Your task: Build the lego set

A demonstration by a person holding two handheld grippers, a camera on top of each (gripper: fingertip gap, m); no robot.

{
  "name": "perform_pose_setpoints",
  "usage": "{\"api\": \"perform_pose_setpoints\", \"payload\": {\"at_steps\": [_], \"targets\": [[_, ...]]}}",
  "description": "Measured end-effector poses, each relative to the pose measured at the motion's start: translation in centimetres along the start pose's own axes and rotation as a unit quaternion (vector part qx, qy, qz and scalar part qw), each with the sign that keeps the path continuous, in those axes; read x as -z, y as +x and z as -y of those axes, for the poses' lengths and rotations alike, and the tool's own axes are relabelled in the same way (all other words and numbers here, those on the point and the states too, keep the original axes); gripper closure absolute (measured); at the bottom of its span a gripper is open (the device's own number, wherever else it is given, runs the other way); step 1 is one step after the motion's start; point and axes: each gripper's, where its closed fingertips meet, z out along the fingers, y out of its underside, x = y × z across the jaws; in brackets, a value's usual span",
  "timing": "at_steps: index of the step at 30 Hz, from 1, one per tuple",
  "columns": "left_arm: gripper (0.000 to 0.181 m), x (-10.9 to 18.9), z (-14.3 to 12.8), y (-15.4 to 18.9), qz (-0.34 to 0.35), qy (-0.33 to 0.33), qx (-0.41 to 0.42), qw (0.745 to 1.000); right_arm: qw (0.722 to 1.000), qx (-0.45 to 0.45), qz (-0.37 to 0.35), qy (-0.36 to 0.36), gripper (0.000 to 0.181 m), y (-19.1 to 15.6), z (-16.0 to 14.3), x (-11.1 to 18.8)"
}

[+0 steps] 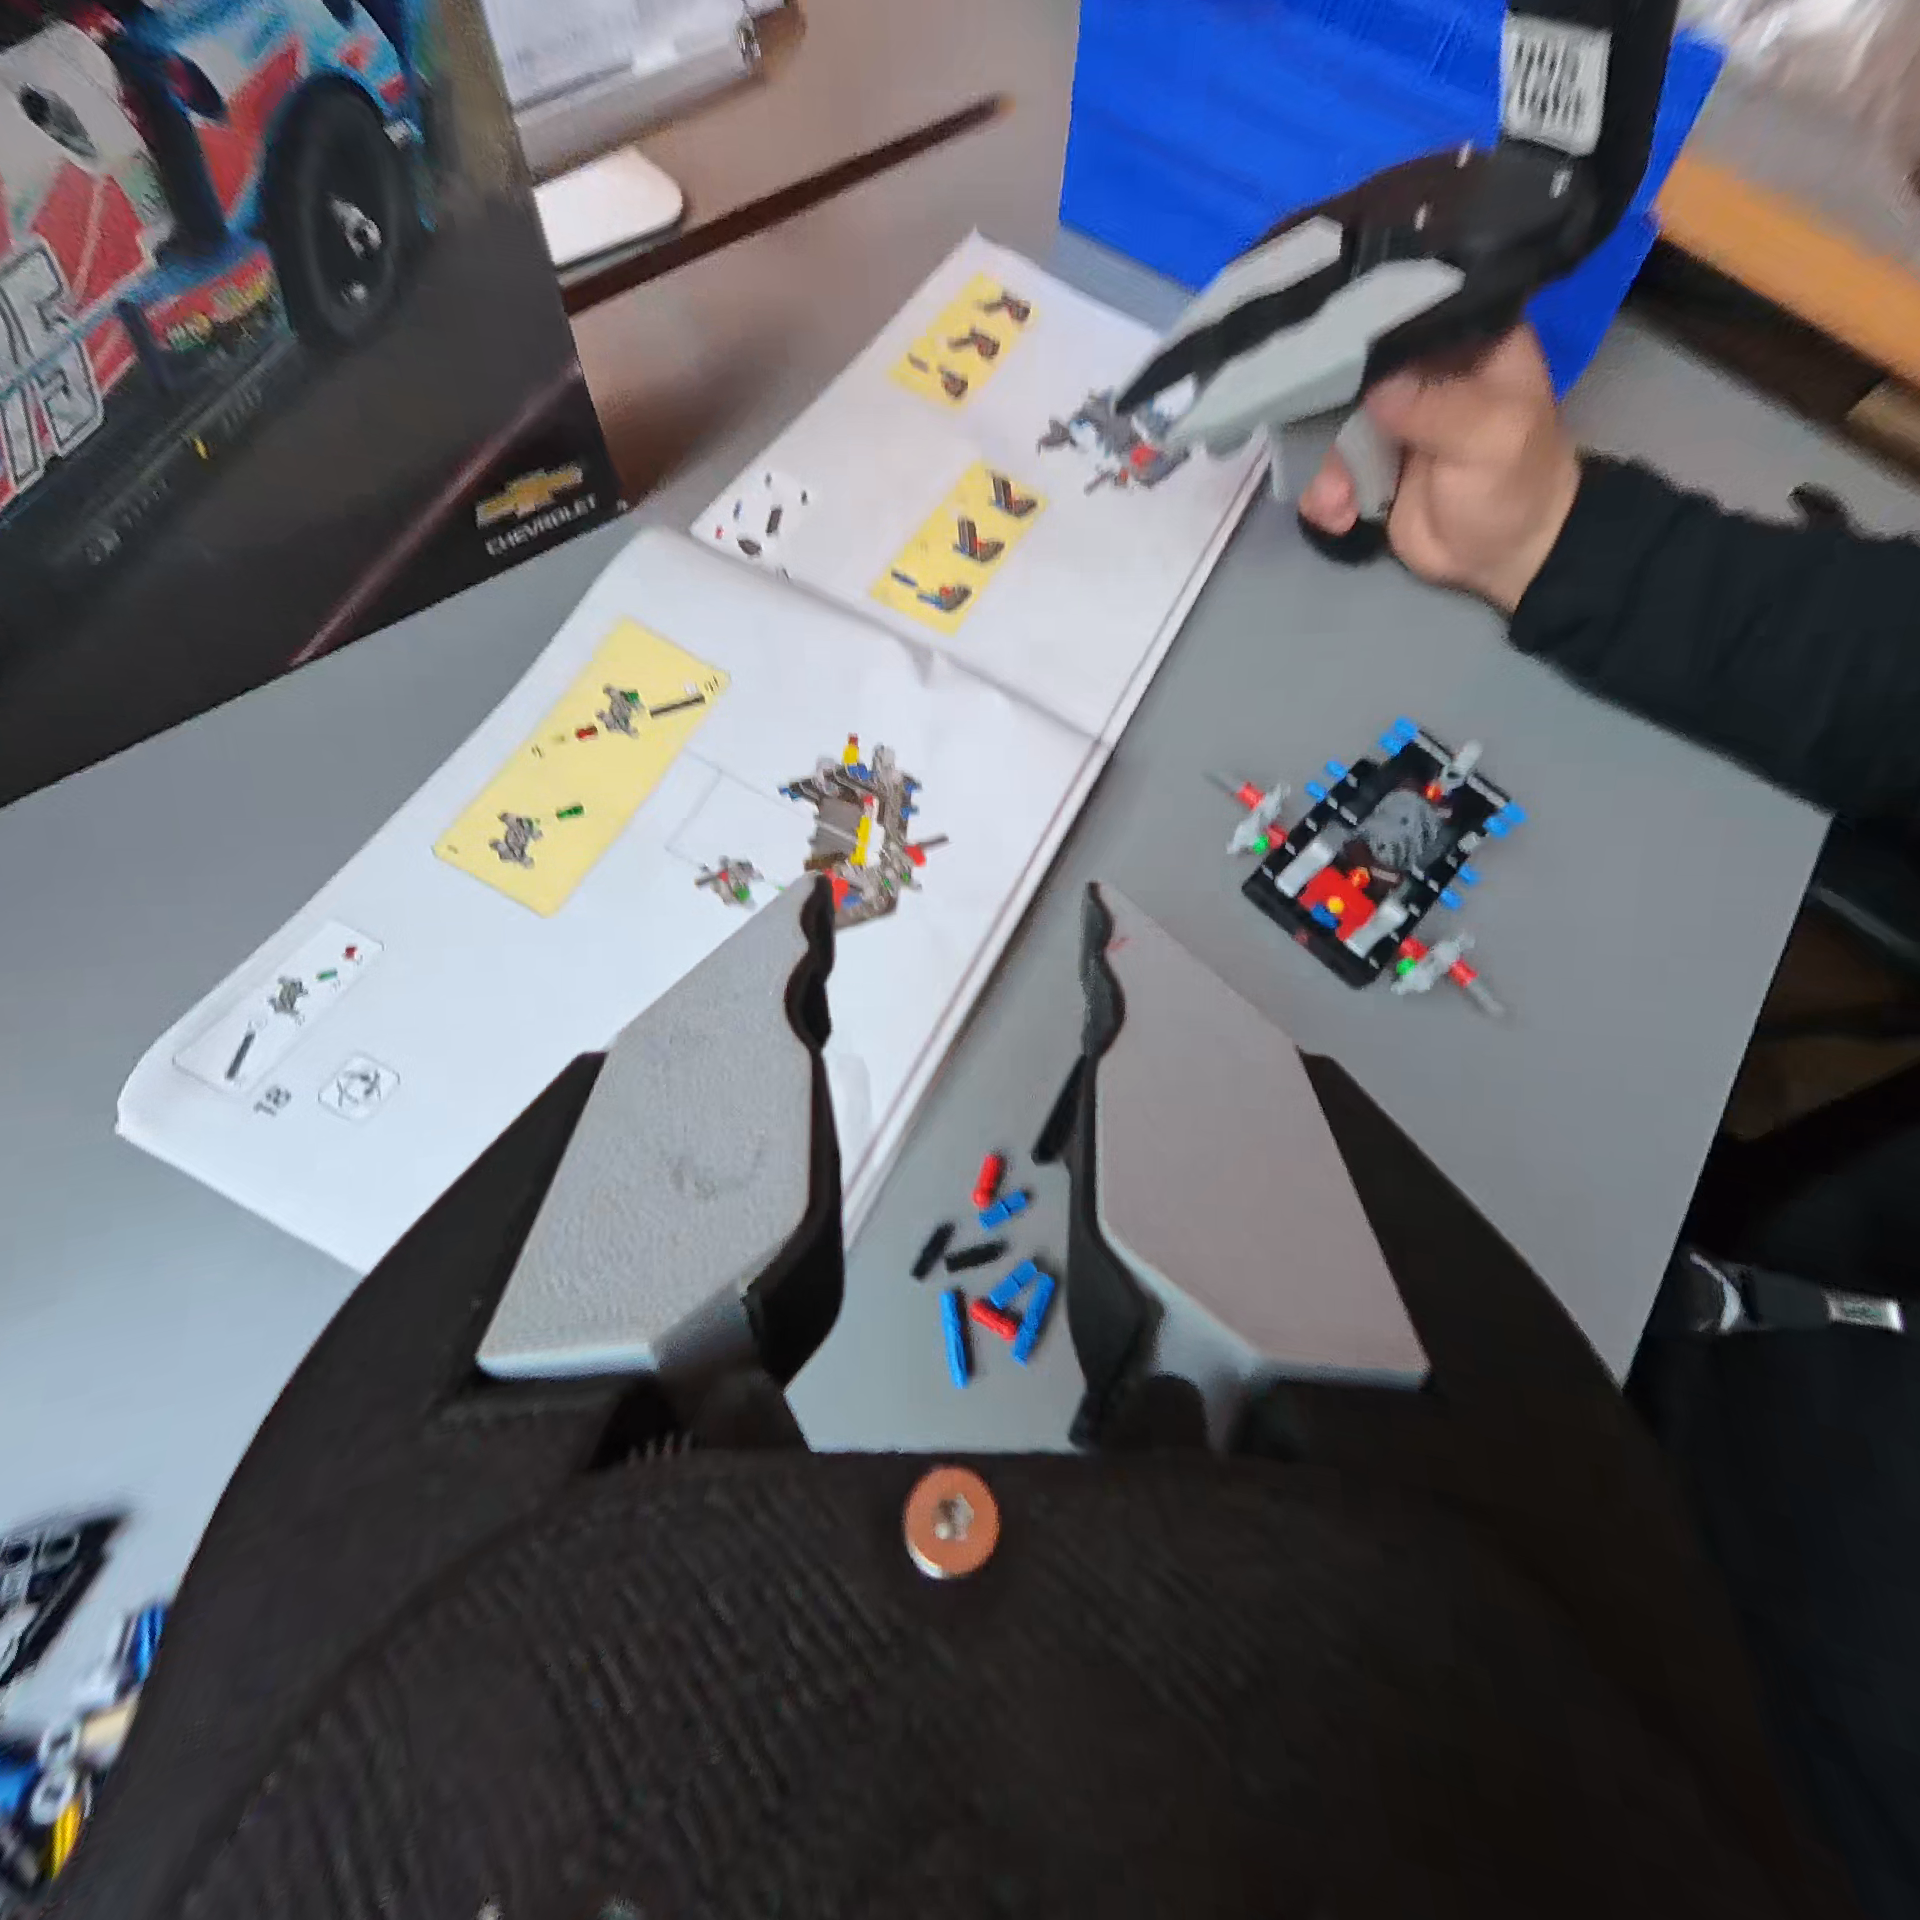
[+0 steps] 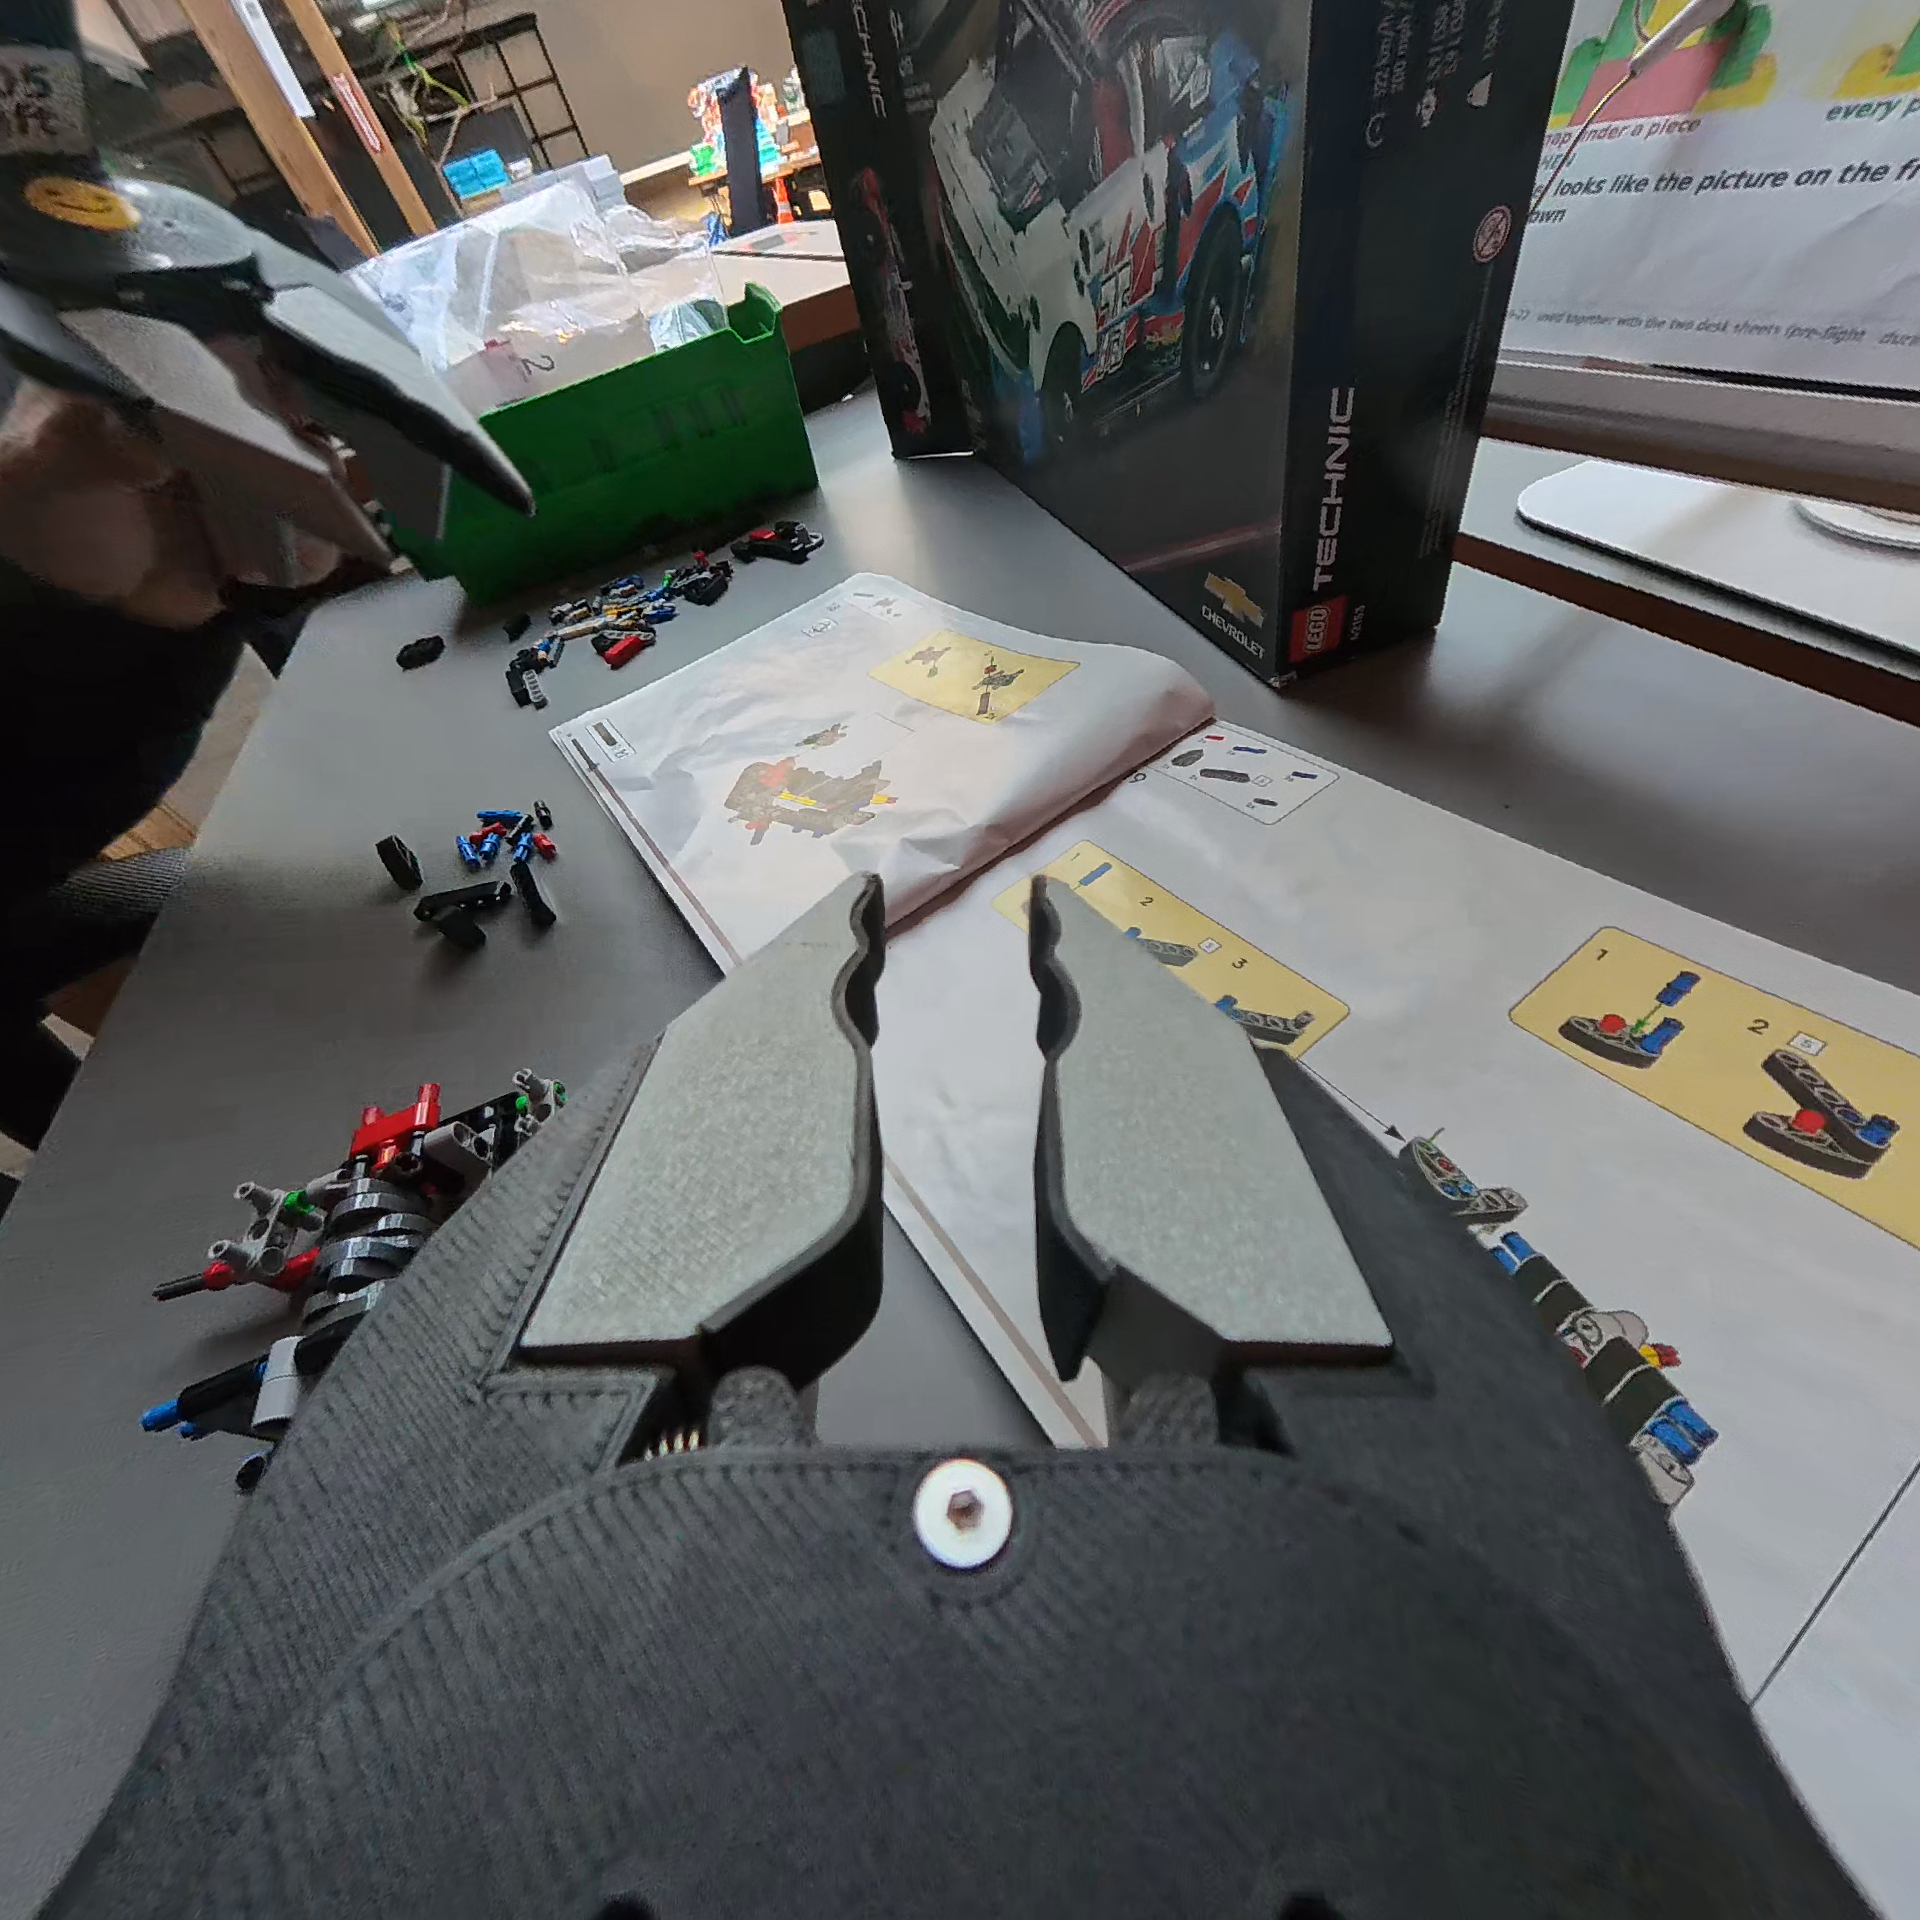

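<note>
Fingers of the left gripper (image 1: 951, 904) stand spread and empty above the small pins (image 1: 987, 1283) scattered on the grey table (image 1: 260, 831), probably poised to pick one. Just beyond, the half-built chassis (image 1: 1371, 852) lies flat beside the open instruction booklet (image 1: 987, 644), handy for checking steps. The right gripper (image 2: 956, 899), also parted and holding nothing, hovers over the booklet's pages. Farther back stand the set's box (image 2: 1195, 312) and a green bin (image 2: 644, 436) of bagged parts
</note>
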Motion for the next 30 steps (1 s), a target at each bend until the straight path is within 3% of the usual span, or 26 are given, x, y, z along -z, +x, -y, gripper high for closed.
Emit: {"api": "perform_pose_setpoints", "payload": {"at_steps": [4,6,9,12,16,21,25,30], "targets": [[0.153,-0.7,0.1,-2.9,-0.031,0.008,0.036,0.999,1.000,0.000,-0.004,0.000,0.156,0.1,0.0,0.1],[0.155,-0.6,-1.1,-1.9,-0.095,-0.017,0.057,0.994,1.000,-0.001,-0.005,0.001,0.156,0.2,0.0,0.2],[0.152,0.4,-3.9,0.0,-0.128,-0.067,0.035,0.989,1.000,-0.003,-0.003,0.001,0.156,0.3,0.0,0.1],[0.150,1.8,-7.5,1.4,-0.088,-0.118,-0.046,0.988,1.000,-0.005,0.002,-0.005,0.156,0.2,-0.3,-0.2],[0.149,3.2,-11.0,4.9,-0.105,-0.151,-0.083,0.979,1.000,-0.002,0.001,-0.011,0.156,0.1,-0.5,-0.3],[0.150,2.1,-15.1,4.0,-0.033,-0.210,-0.107,0.971,1.000,-0.002,-0.004,-0.010,0.156,0.1,-0.5,-0.2],[0.175,1.4,-15.9,3.7,-0.015,-0.209,-0.123,0.970,1.000,0.000,-0.009,-0.007,0.157,0.1,-0.4,0.0],[0.175,0.7,-15.5,4.1,0.001,-0.199,-0.148,0.969,1.000,-0.001,-0.006,-0.010,0.156,0.1,-0.5,-0.1]]}}
